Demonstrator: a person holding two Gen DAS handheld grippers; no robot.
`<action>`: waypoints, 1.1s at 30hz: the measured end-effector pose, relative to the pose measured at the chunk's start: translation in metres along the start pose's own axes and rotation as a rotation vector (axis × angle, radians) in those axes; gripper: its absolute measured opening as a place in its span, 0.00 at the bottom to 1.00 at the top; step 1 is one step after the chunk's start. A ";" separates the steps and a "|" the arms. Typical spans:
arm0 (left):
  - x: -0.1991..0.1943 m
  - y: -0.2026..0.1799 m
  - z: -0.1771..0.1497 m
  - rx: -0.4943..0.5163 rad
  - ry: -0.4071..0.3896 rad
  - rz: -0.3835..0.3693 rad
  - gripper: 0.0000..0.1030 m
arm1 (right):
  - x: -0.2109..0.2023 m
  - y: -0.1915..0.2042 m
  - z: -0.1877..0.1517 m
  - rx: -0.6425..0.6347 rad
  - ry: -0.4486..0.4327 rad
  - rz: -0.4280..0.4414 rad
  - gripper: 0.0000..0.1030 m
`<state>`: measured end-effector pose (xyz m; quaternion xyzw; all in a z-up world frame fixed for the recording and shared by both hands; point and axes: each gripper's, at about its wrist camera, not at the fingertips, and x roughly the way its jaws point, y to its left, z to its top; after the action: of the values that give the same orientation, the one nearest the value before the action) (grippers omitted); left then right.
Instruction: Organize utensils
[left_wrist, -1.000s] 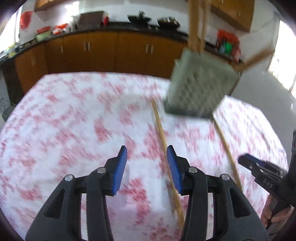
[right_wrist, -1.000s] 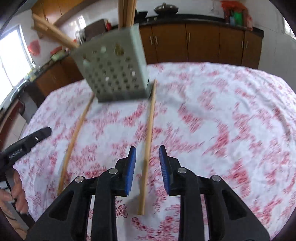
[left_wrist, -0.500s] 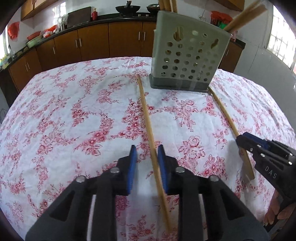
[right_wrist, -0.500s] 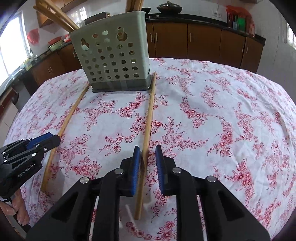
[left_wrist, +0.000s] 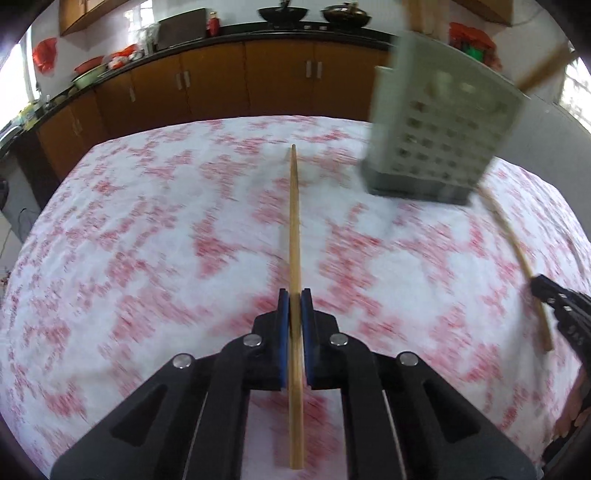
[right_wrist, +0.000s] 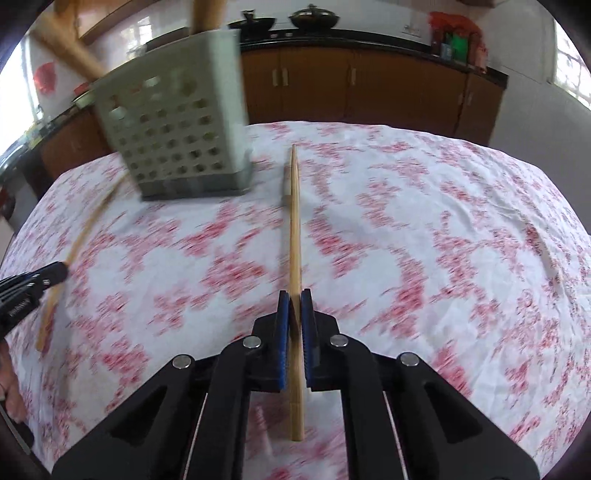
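Each gripper, left (left_wrist: 294, 308) and right (right_wrist: 294, 308), had its jaws pinched on a stick (left_wrist: 294, 221) (right_wrist: 294, 221) that pointed straight ahead, with the holder (left_wrist: 436, 133) (right_wrist: 177, 122) standing between the sticks.

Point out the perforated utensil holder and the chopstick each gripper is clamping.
utensil holder (right_wrist: 181, 136), right wrist view, perforated front wall.
left gripper's chopstick (left_wrist: 294, 229), left wrist view, mid-shaft ahead of the pads.
right gripper's chopstick (right_wrist: 294, 225), right wrist view, mid-shaft.
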<state>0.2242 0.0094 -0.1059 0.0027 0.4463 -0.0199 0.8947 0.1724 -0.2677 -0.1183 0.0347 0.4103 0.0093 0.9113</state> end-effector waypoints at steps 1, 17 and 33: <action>0.003 0.005 0.004 -0.005 -0.002 0.009 0.09 | 0.002 -0.004 0.003 0.009 -0.002 -0.009 0.07; 0.014 0.034 0.019 -0.059 -0.031 0.034 0.21 | 0.014 -0.023 0.018 0.058 -0.008 -0.018 0.08; 0.014 0.034 0.019 -0.063 -0.032 0.031 0.21 | 0.015 -0.020 0.018 0.058 -0.005 -0.018 0.08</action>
<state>0.2491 0.0424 -0.1065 -0.0189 0.4322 0.0082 0.9016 0.1953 -0.2880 -0.1186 0.0573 0.4082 -0.0107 0.9110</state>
